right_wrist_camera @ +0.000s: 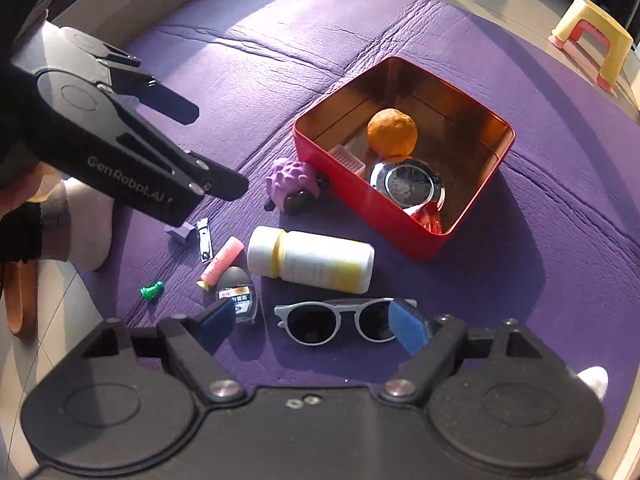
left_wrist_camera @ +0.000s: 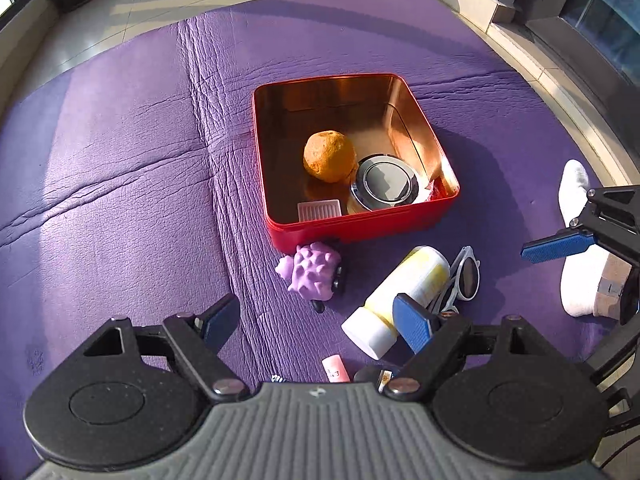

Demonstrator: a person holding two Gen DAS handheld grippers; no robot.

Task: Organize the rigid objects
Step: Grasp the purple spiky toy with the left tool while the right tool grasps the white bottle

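An open red tin (left_wrist_camera: 360,226) (right_wrist_camera: 360,208) on the purple mat holds an orange (left_wrist_camera: 329,156) (right_wrist_camera: 392,132) and a round chrome piece (left_wrist_camera: 386,184) (right_wrist_camera: 408,188). In front of it lie a purple knobbly toy (left_wrist_camera: 310,272) (right_wrist_camera: 292,178), a white-and-yellow bottle (left_wrist_camera: 404,288) (right_wrist_camera: 316,260) on its side and white sunglasses (left_wrist_camera: 466,276) (right_wrist_camera: 332,320). My left gripper (left_wrist_camera: 318,324) (right_wrist_camera: 204,146) hangs open just short of the toy, its right pad in front of the bottle. My right gripper (right_wrist_camera: 314,326) stands open above the sunglasses, holding nothing.
Small items lie left of the bottle: a pink stick (right_wrist_camera: 222,262), a nail clipper (right_wrist_camera: 205,240), a green pawn (right_wrist_camera: 151,290) and a grey labelled case (right_wrist_camera: 236,292). A person's socked foot (left_wrist_camera: 576,240) (right_wrist_camera: 84,220) rests at the mat's edge. A yellow stool (right_wrist_camera: 592,40) stands beyond.
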